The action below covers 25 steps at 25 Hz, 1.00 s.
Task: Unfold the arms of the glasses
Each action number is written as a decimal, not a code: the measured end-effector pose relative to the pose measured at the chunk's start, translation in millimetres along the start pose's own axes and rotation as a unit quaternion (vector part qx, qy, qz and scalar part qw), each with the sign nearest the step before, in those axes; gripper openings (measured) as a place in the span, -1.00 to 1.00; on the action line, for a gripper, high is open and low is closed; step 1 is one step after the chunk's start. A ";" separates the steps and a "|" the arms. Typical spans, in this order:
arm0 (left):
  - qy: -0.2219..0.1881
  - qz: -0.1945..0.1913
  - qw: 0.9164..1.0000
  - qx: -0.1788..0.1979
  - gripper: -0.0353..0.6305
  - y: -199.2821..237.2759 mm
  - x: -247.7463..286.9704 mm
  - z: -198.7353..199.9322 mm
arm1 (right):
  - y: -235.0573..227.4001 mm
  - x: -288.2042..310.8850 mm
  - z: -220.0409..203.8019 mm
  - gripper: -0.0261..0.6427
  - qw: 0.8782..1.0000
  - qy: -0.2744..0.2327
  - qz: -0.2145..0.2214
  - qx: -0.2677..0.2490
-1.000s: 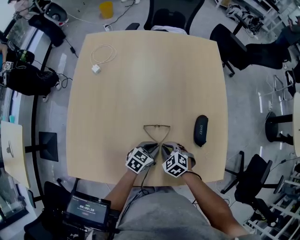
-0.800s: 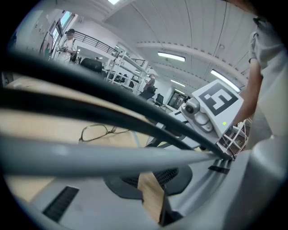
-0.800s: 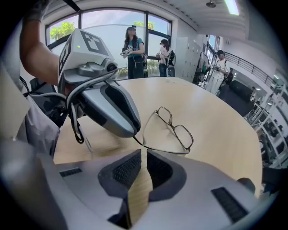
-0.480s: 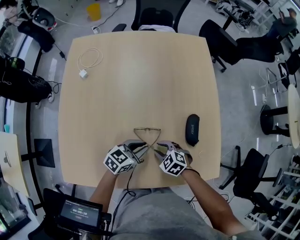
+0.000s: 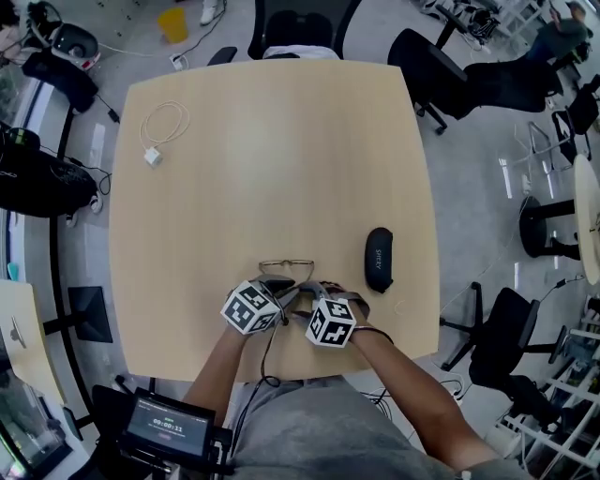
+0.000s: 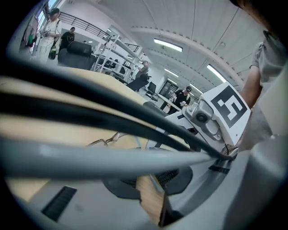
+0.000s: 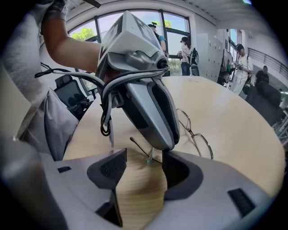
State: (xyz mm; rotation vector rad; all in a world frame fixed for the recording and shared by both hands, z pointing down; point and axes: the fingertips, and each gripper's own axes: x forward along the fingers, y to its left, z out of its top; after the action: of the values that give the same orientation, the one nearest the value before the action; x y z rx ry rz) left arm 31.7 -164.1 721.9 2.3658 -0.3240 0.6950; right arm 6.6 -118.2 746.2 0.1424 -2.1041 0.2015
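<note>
We see a light wood table [image 5: 272, 169] filling mid frame. Black case [image 5: 378, 260] lies on it, right of ctr. White charger [image 5: 152, 157] w/ looped cable [image 5: 169, 119] sits on it at upper left. Yellow bin [image 5: 172, 23] & black office chair [image 5: 291, 23] stand on the floor at top; lit screen [image 5: 169, 428] bottom left.

From the head view, the thin arms of the glasses [image 5: 286, 269] are mostly hidden under the left gripper [image 5: 279, 289] and the right gripper [image 5: 311, 292], and in the left gripper view fat blurry cables [image 6: 90, 161] cover most of the table [image 6: 54, 130].
</note>
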 end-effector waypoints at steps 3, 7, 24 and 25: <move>0.011 -0.007 1.000 -0.023 -0.78 0.9 4.3 -6.0 | 3.4 2.5 -5.5 -0.23 1.000 0.003 0.011 -0.006; 0.030 -0.014 0.998 -0.047 -0.78 2.7 5.9 -13.2 | 4.4 1.6 -8.6 -0.23 1.000 0.014 0.021 -0.014; 0.084 0.010 0.996 0.005 -0.78 4.8 2.4 -35.1 | -1.0 -16.7 -43.4 -0.23 0.997 0.076 0.027 -0.012; 0.084 0.011 0.996 0.005 -0.78 5.2 2.3 -35.7 | -1.9 -17.8 -45.5 -0.23 0.997 0.078 0.025 -0.009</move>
State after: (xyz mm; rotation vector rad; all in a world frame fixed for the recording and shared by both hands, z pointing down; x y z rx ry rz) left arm 17.4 -145.2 749.1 2.2982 -0.2751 0.9011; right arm 54.2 -110.6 754.1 0.0606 -1.9558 0.2163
